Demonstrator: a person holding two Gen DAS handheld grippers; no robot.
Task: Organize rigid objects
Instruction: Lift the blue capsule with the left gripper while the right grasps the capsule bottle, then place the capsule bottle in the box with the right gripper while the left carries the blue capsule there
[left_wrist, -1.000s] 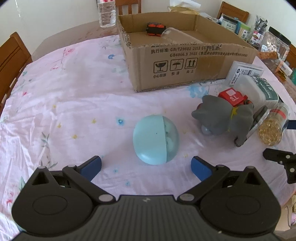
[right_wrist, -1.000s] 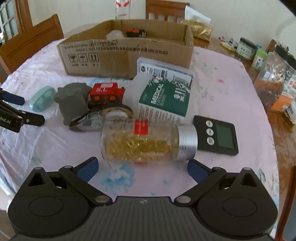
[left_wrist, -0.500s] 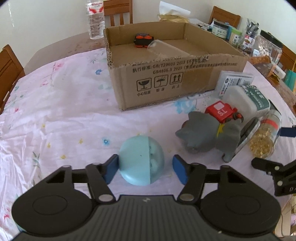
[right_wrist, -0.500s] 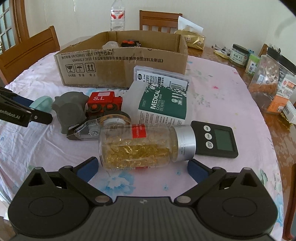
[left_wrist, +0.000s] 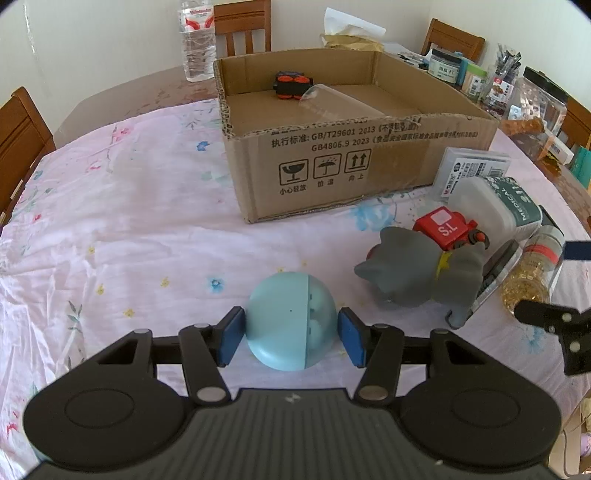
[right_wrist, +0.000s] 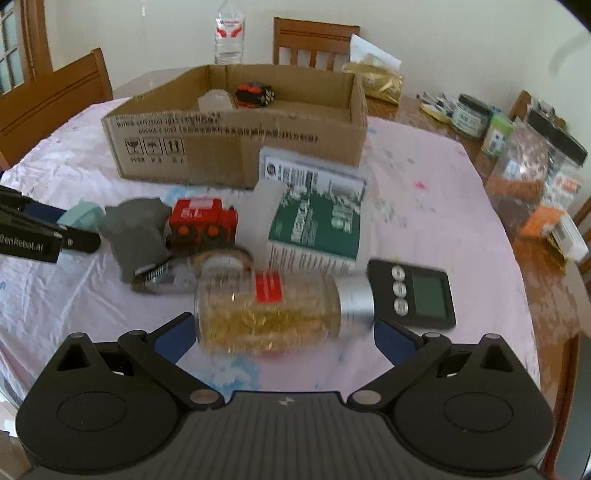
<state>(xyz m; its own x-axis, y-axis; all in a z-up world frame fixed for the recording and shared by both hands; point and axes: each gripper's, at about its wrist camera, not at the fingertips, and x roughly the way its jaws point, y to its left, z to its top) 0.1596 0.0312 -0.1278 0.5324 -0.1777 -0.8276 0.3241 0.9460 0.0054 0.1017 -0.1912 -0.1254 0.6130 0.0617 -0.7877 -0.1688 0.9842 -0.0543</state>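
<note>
Grey toy (left_wrist: 417, 273) lies just beside gripper-held blue ball (left_wrist: 291, 319).

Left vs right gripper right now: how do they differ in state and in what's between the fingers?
The left gripper has its pads against a light blue egg-shaped capsule; the right gripper is spread wide, pads clear of the capsule jar. The egg sits squarely between the left fingers; the jar lies on its side, spanning the right gap. Shared: both have blue pads and hang low over the pink tablecloth.
</note>
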